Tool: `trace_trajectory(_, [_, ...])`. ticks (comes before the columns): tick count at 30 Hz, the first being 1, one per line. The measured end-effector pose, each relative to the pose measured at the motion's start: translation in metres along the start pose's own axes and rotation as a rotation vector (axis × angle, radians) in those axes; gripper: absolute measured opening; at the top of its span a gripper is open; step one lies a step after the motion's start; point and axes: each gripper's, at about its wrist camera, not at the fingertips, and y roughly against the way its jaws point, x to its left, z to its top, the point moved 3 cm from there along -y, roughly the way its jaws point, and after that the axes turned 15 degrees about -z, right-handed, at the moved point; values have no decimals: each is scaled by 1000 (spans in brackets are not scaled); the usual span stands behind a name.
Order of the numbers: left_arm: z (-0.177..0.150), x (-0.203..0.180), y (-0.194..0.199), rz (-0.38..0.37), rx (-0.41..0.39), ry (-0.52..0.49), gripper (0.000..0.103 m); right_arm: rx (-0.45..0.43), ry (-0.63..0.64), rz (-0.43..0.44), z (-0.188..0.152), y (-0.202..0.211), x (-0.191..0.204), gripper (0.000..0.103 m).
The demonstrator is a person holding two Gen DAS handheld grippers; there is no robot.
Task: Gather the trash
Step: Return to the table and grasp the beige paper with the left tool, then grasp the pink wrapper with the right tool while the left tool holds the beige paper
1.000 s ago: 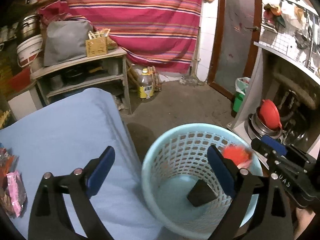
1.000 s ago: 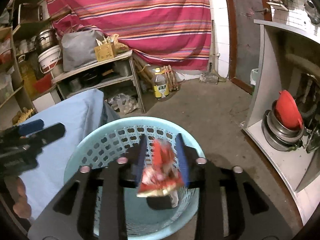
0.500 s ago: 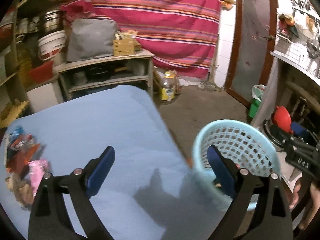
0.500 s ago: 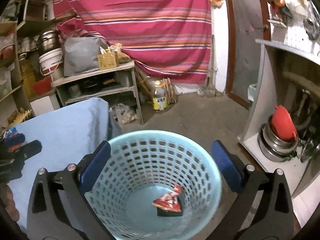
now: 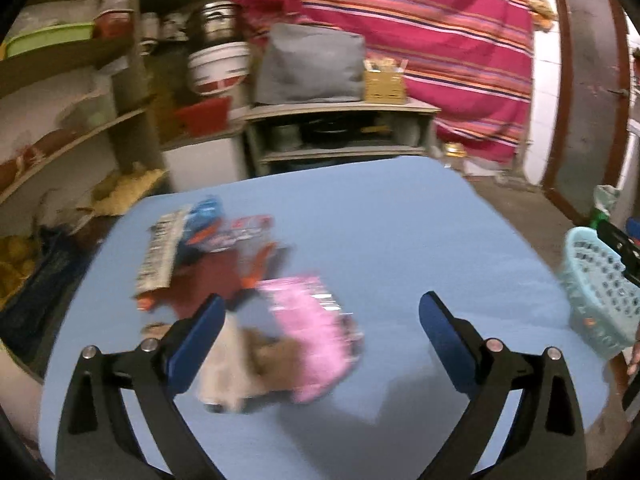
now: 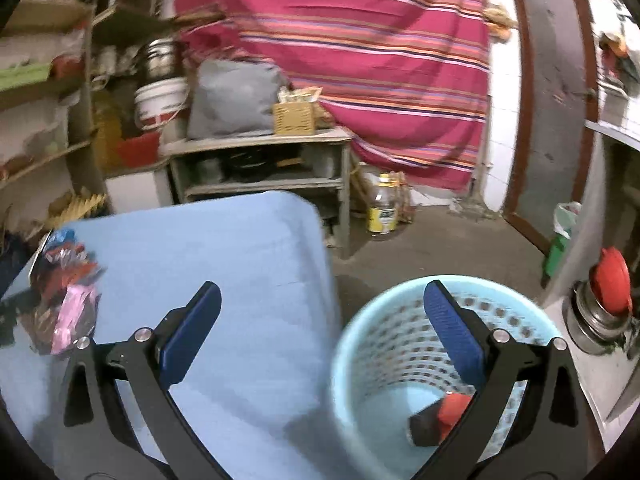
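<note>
Dim; motion blur, fisheye edges warped.

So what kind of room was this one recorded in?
Probably a lived-in household kitchen or storeroom: open shelves crammed with pots and tubs, stacked steel cookware in a cabinet, a striped cloth hung across the back wall, and a bare concrete floor.

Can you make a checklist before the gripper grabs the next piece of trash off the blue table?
1. Left hand-held gripper open and empty: ok.
2. Right hand-held gripper open and empty: ok.
3. Trash left on the blue table: ok, a wrapper pile with a pink wrapper nearest.
4. Pink wrapper between the left fingers: ok.
5. Basket has room: ok, only a red wrapper and something dark inside.
6. Wrappers overlapping: cannot tell, blurred.
</note>
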Motion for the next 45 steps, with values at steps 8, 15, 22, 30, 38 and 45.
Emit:
trace_trajectory(8, [-17, 63, -7, 62, 31, 21, 95, 70, 33, 79, -7, -18, 78, 99])
trace_trajectory(15, [-27, 97, -19, -5, 82, 123, 94, 31, 164, 100, -8, -10, 133, 99])
trace_trajectory(22, [-37, 102, -28, -131, 143, 178, 54, 39, 180, 150, -6, -1, 161, 99])
trace_trajectory(30, [-37, 116, -6, -182, 130, 219, 38, 56, 215, 187, -11, 10, 188, 99])
trace_trajectory(38, [-38, 136, 17, -202, 104, 248, 28, 79, 245, 224, -18, 19, 215, 99])
trace_trajectory(45, [-41, 155, 22, -191, 118, 271, 19, 81, 287, 247, -22, 24, 244, 99])
